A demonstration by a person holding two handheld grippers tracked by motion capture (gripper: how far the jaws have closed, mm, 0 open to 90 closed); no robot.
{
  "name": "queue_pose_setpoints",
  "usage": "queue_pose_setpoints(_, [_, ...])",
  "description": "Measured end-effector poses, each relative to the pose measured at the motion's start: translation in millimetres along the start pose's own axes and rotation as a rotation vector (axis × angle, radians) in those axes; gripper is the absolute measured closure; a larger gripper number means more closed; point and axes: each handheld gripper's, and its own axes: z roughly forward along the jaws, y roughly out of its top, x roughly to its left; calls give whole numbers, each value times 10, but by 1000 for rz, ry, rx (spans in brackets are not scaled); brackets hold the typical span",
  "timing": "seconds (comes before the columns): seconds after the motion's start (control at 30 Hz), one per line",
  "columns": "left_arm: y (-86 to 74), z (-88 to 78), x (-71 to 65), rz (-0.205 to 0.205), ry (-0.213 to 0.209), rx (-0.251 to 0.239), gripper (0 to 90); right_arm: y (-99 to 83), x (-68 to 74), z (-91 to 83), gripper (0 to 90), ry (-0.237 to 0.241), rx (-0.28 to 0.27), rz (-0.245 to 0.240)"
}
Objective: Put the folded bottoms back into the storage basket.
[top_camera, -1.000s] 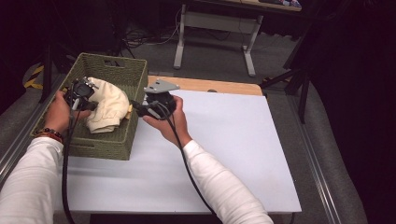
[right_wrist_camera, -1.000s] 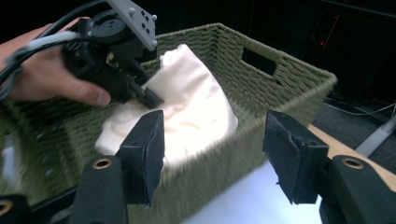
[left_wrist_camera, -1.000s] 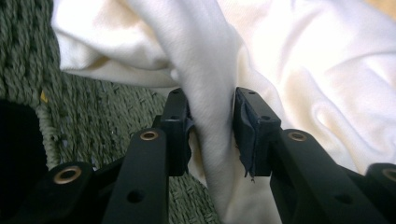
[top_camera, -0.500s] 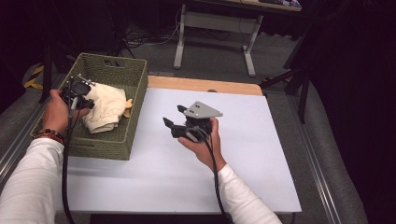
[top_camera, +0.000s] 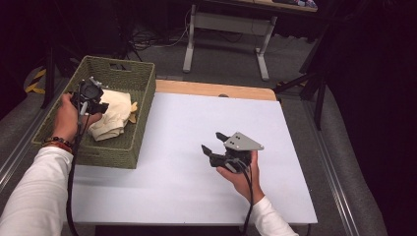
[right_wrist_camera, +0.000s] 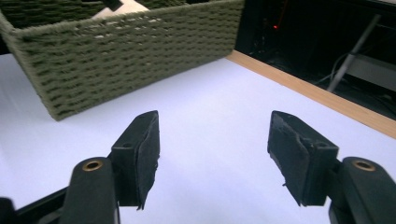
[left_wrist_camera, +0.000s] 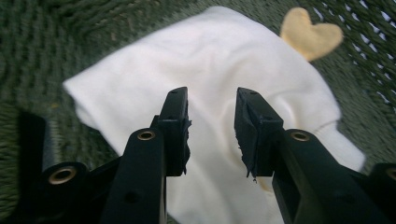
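Note:
A cream cloth (top_camera: 110, 118) lies bunched inside the green woven basket (top_camera: 114, 153) at the table's left. My left gripper (top_camera: 100, 105) hovers over it, held by the left hand. In the left gripper view the jaws (left_wrist_camera: 212, 109) stand a little apart after just closing somewhat. The cloth (left_wrist_camera: 224, 56) lies behind them and nothing is pinched. A yellow piece (left_wrist_camera: 313, 37) peeks out past the cloth. My right gripper (top_camera: 211, 141) is over the white table, jaws pointing left toward the basket. Its jaws (right_wrist_camera: 212, 135) have been widening and hold nothing.
The white table top (top_camera: 196, 118) stretches between the basket and the right gripper. A wooden strip (top_camera: 216, 90) runs along the far edge. In the right gripper view the basket's wall (right_wrist_camera: 121, 60) rises ahead. Metal table legs (top_camera: 263, 44) stand on the floor beyond.
The right hand has drawn away from the basket's rim, moving right and toward the near side of the table with empty jaws. The left gripper stays over the cloth in the basket.

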Motion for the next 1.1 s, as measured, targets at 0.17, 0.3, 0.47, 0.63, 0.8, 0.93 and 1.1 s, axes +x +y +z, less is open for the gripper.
queue_pose_setpoints(0.17, [12,27,-97,32,-44,31,716,-104,-100,-180,343,-42,-14,7])
queue_pose_setpoints(0.3, [0,85,-107,32,-79,65,757,-209,-147,-330,327,-68,-34,26])
queue_pose_setpoints(0.47, [-19,169,-113,57,-120,119,781,-345,-198,-463,317,-90,-40,45])
queue_pose_setpoints(0.63, [-18,258,-176,104,-152,198,768,-429,-261,-527,308,-107,-20,55])
queue_pose_setpoints(0.8, [-27,283,-191,118,-143,213,778,-466,-283,-577,307,-130,-17,51])
queue_pose_setpoints(0.93, [-29,305,-248,153,-113,231,784,-485,-282,-576,307,-125,-9,50])
queue_pose_setpoints(1.1, [-36,317,-257,158,-129,245,808,-488,-265,-573,307,-109,-5,35])
